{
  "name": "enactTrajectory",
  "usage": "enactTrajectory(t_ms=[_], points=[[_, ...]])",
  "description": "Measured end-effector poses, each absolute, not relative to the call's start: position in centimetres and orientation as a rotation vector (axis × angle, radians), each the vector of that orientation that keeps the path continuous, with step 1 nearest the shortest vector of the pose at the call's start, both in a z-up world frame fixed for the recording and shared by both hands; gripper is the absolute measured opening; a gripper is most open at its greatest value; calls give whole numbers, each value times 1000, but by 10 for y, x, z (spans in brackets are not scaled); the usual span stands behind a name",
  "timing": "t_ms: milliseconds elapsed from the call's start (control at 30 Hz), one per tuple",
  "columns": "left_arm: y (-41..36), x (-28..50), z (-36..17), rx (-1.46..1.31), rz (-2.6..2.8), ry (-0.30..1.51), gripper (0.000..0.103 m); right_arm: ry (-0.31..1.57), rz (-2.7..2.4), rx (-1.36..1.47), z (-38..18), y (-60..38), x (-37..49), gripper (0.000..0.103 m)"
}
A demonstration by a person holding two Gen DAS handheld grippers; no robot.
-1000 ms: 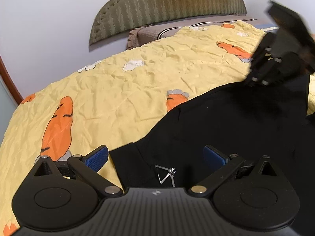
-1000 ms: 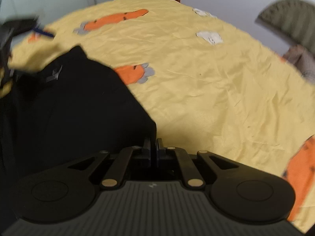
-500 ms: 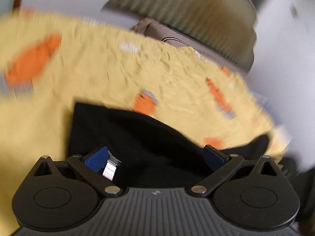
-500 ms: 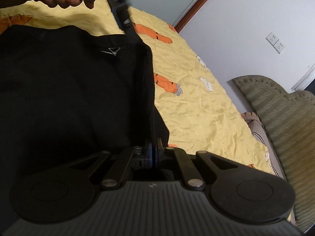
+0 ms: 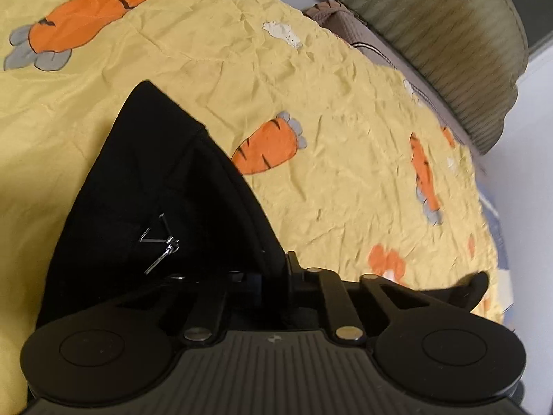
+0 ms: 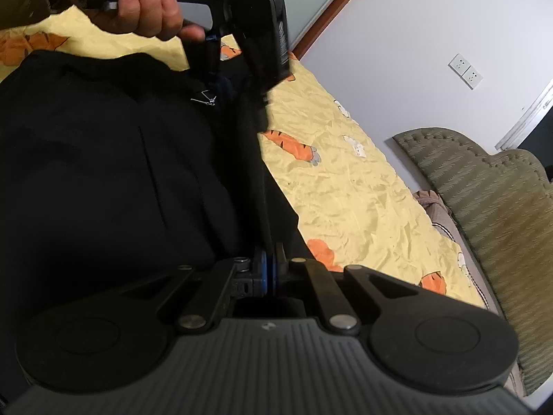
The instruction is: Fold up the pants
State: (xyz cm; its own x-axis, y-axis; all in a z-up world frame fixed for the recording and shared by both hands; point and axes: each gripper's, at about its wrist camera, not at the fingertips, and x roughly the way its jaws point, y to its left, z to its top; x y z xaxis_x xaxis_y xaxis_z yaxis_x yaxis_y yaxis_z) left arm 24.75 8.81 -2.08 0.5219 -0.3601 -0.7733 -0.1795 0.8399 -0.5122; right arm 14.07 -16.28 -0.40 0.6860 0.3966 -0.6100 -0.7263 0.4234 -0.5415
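Pants [image 6: 103, 173] hung stretched above the yellow bedsheet [image 5: 345, 159], the edge taut between both grippers. Left gripper [image 5: 273, 276] and right gripper [image 6: 268, 269] were each clenched on the black cloth. Risk: uneven pull could slip the thin edge out, skewing the fold

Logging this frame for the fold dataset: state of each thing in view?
left gripper: jaws shut on the pants edge.
right gripper: jaws shut on the pants edge.
pants: black, lifted, edge stretched taut between both grippers.
bedsheet: yellow carrot print, spread out, wrinkled.
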Motion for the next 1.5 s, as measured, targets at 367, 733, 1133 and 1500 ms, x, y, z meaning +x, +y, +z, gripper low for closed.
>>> enactTrajectory(t_ms=[367,733,1133,1500], points=[[74,192,6,-440,-100,949,7,358,652,-893,-3,-156,113,5],[52,124,8,-295,-92,906,7,362,646,-891,-2,-163,66,5],[52,56,-8,-297,-86,873,7,404,681,-872,-14,-161,10,5],[49,20,-26,-308,-86,876,7,448,697,-887,-28,-160,-17,5]])
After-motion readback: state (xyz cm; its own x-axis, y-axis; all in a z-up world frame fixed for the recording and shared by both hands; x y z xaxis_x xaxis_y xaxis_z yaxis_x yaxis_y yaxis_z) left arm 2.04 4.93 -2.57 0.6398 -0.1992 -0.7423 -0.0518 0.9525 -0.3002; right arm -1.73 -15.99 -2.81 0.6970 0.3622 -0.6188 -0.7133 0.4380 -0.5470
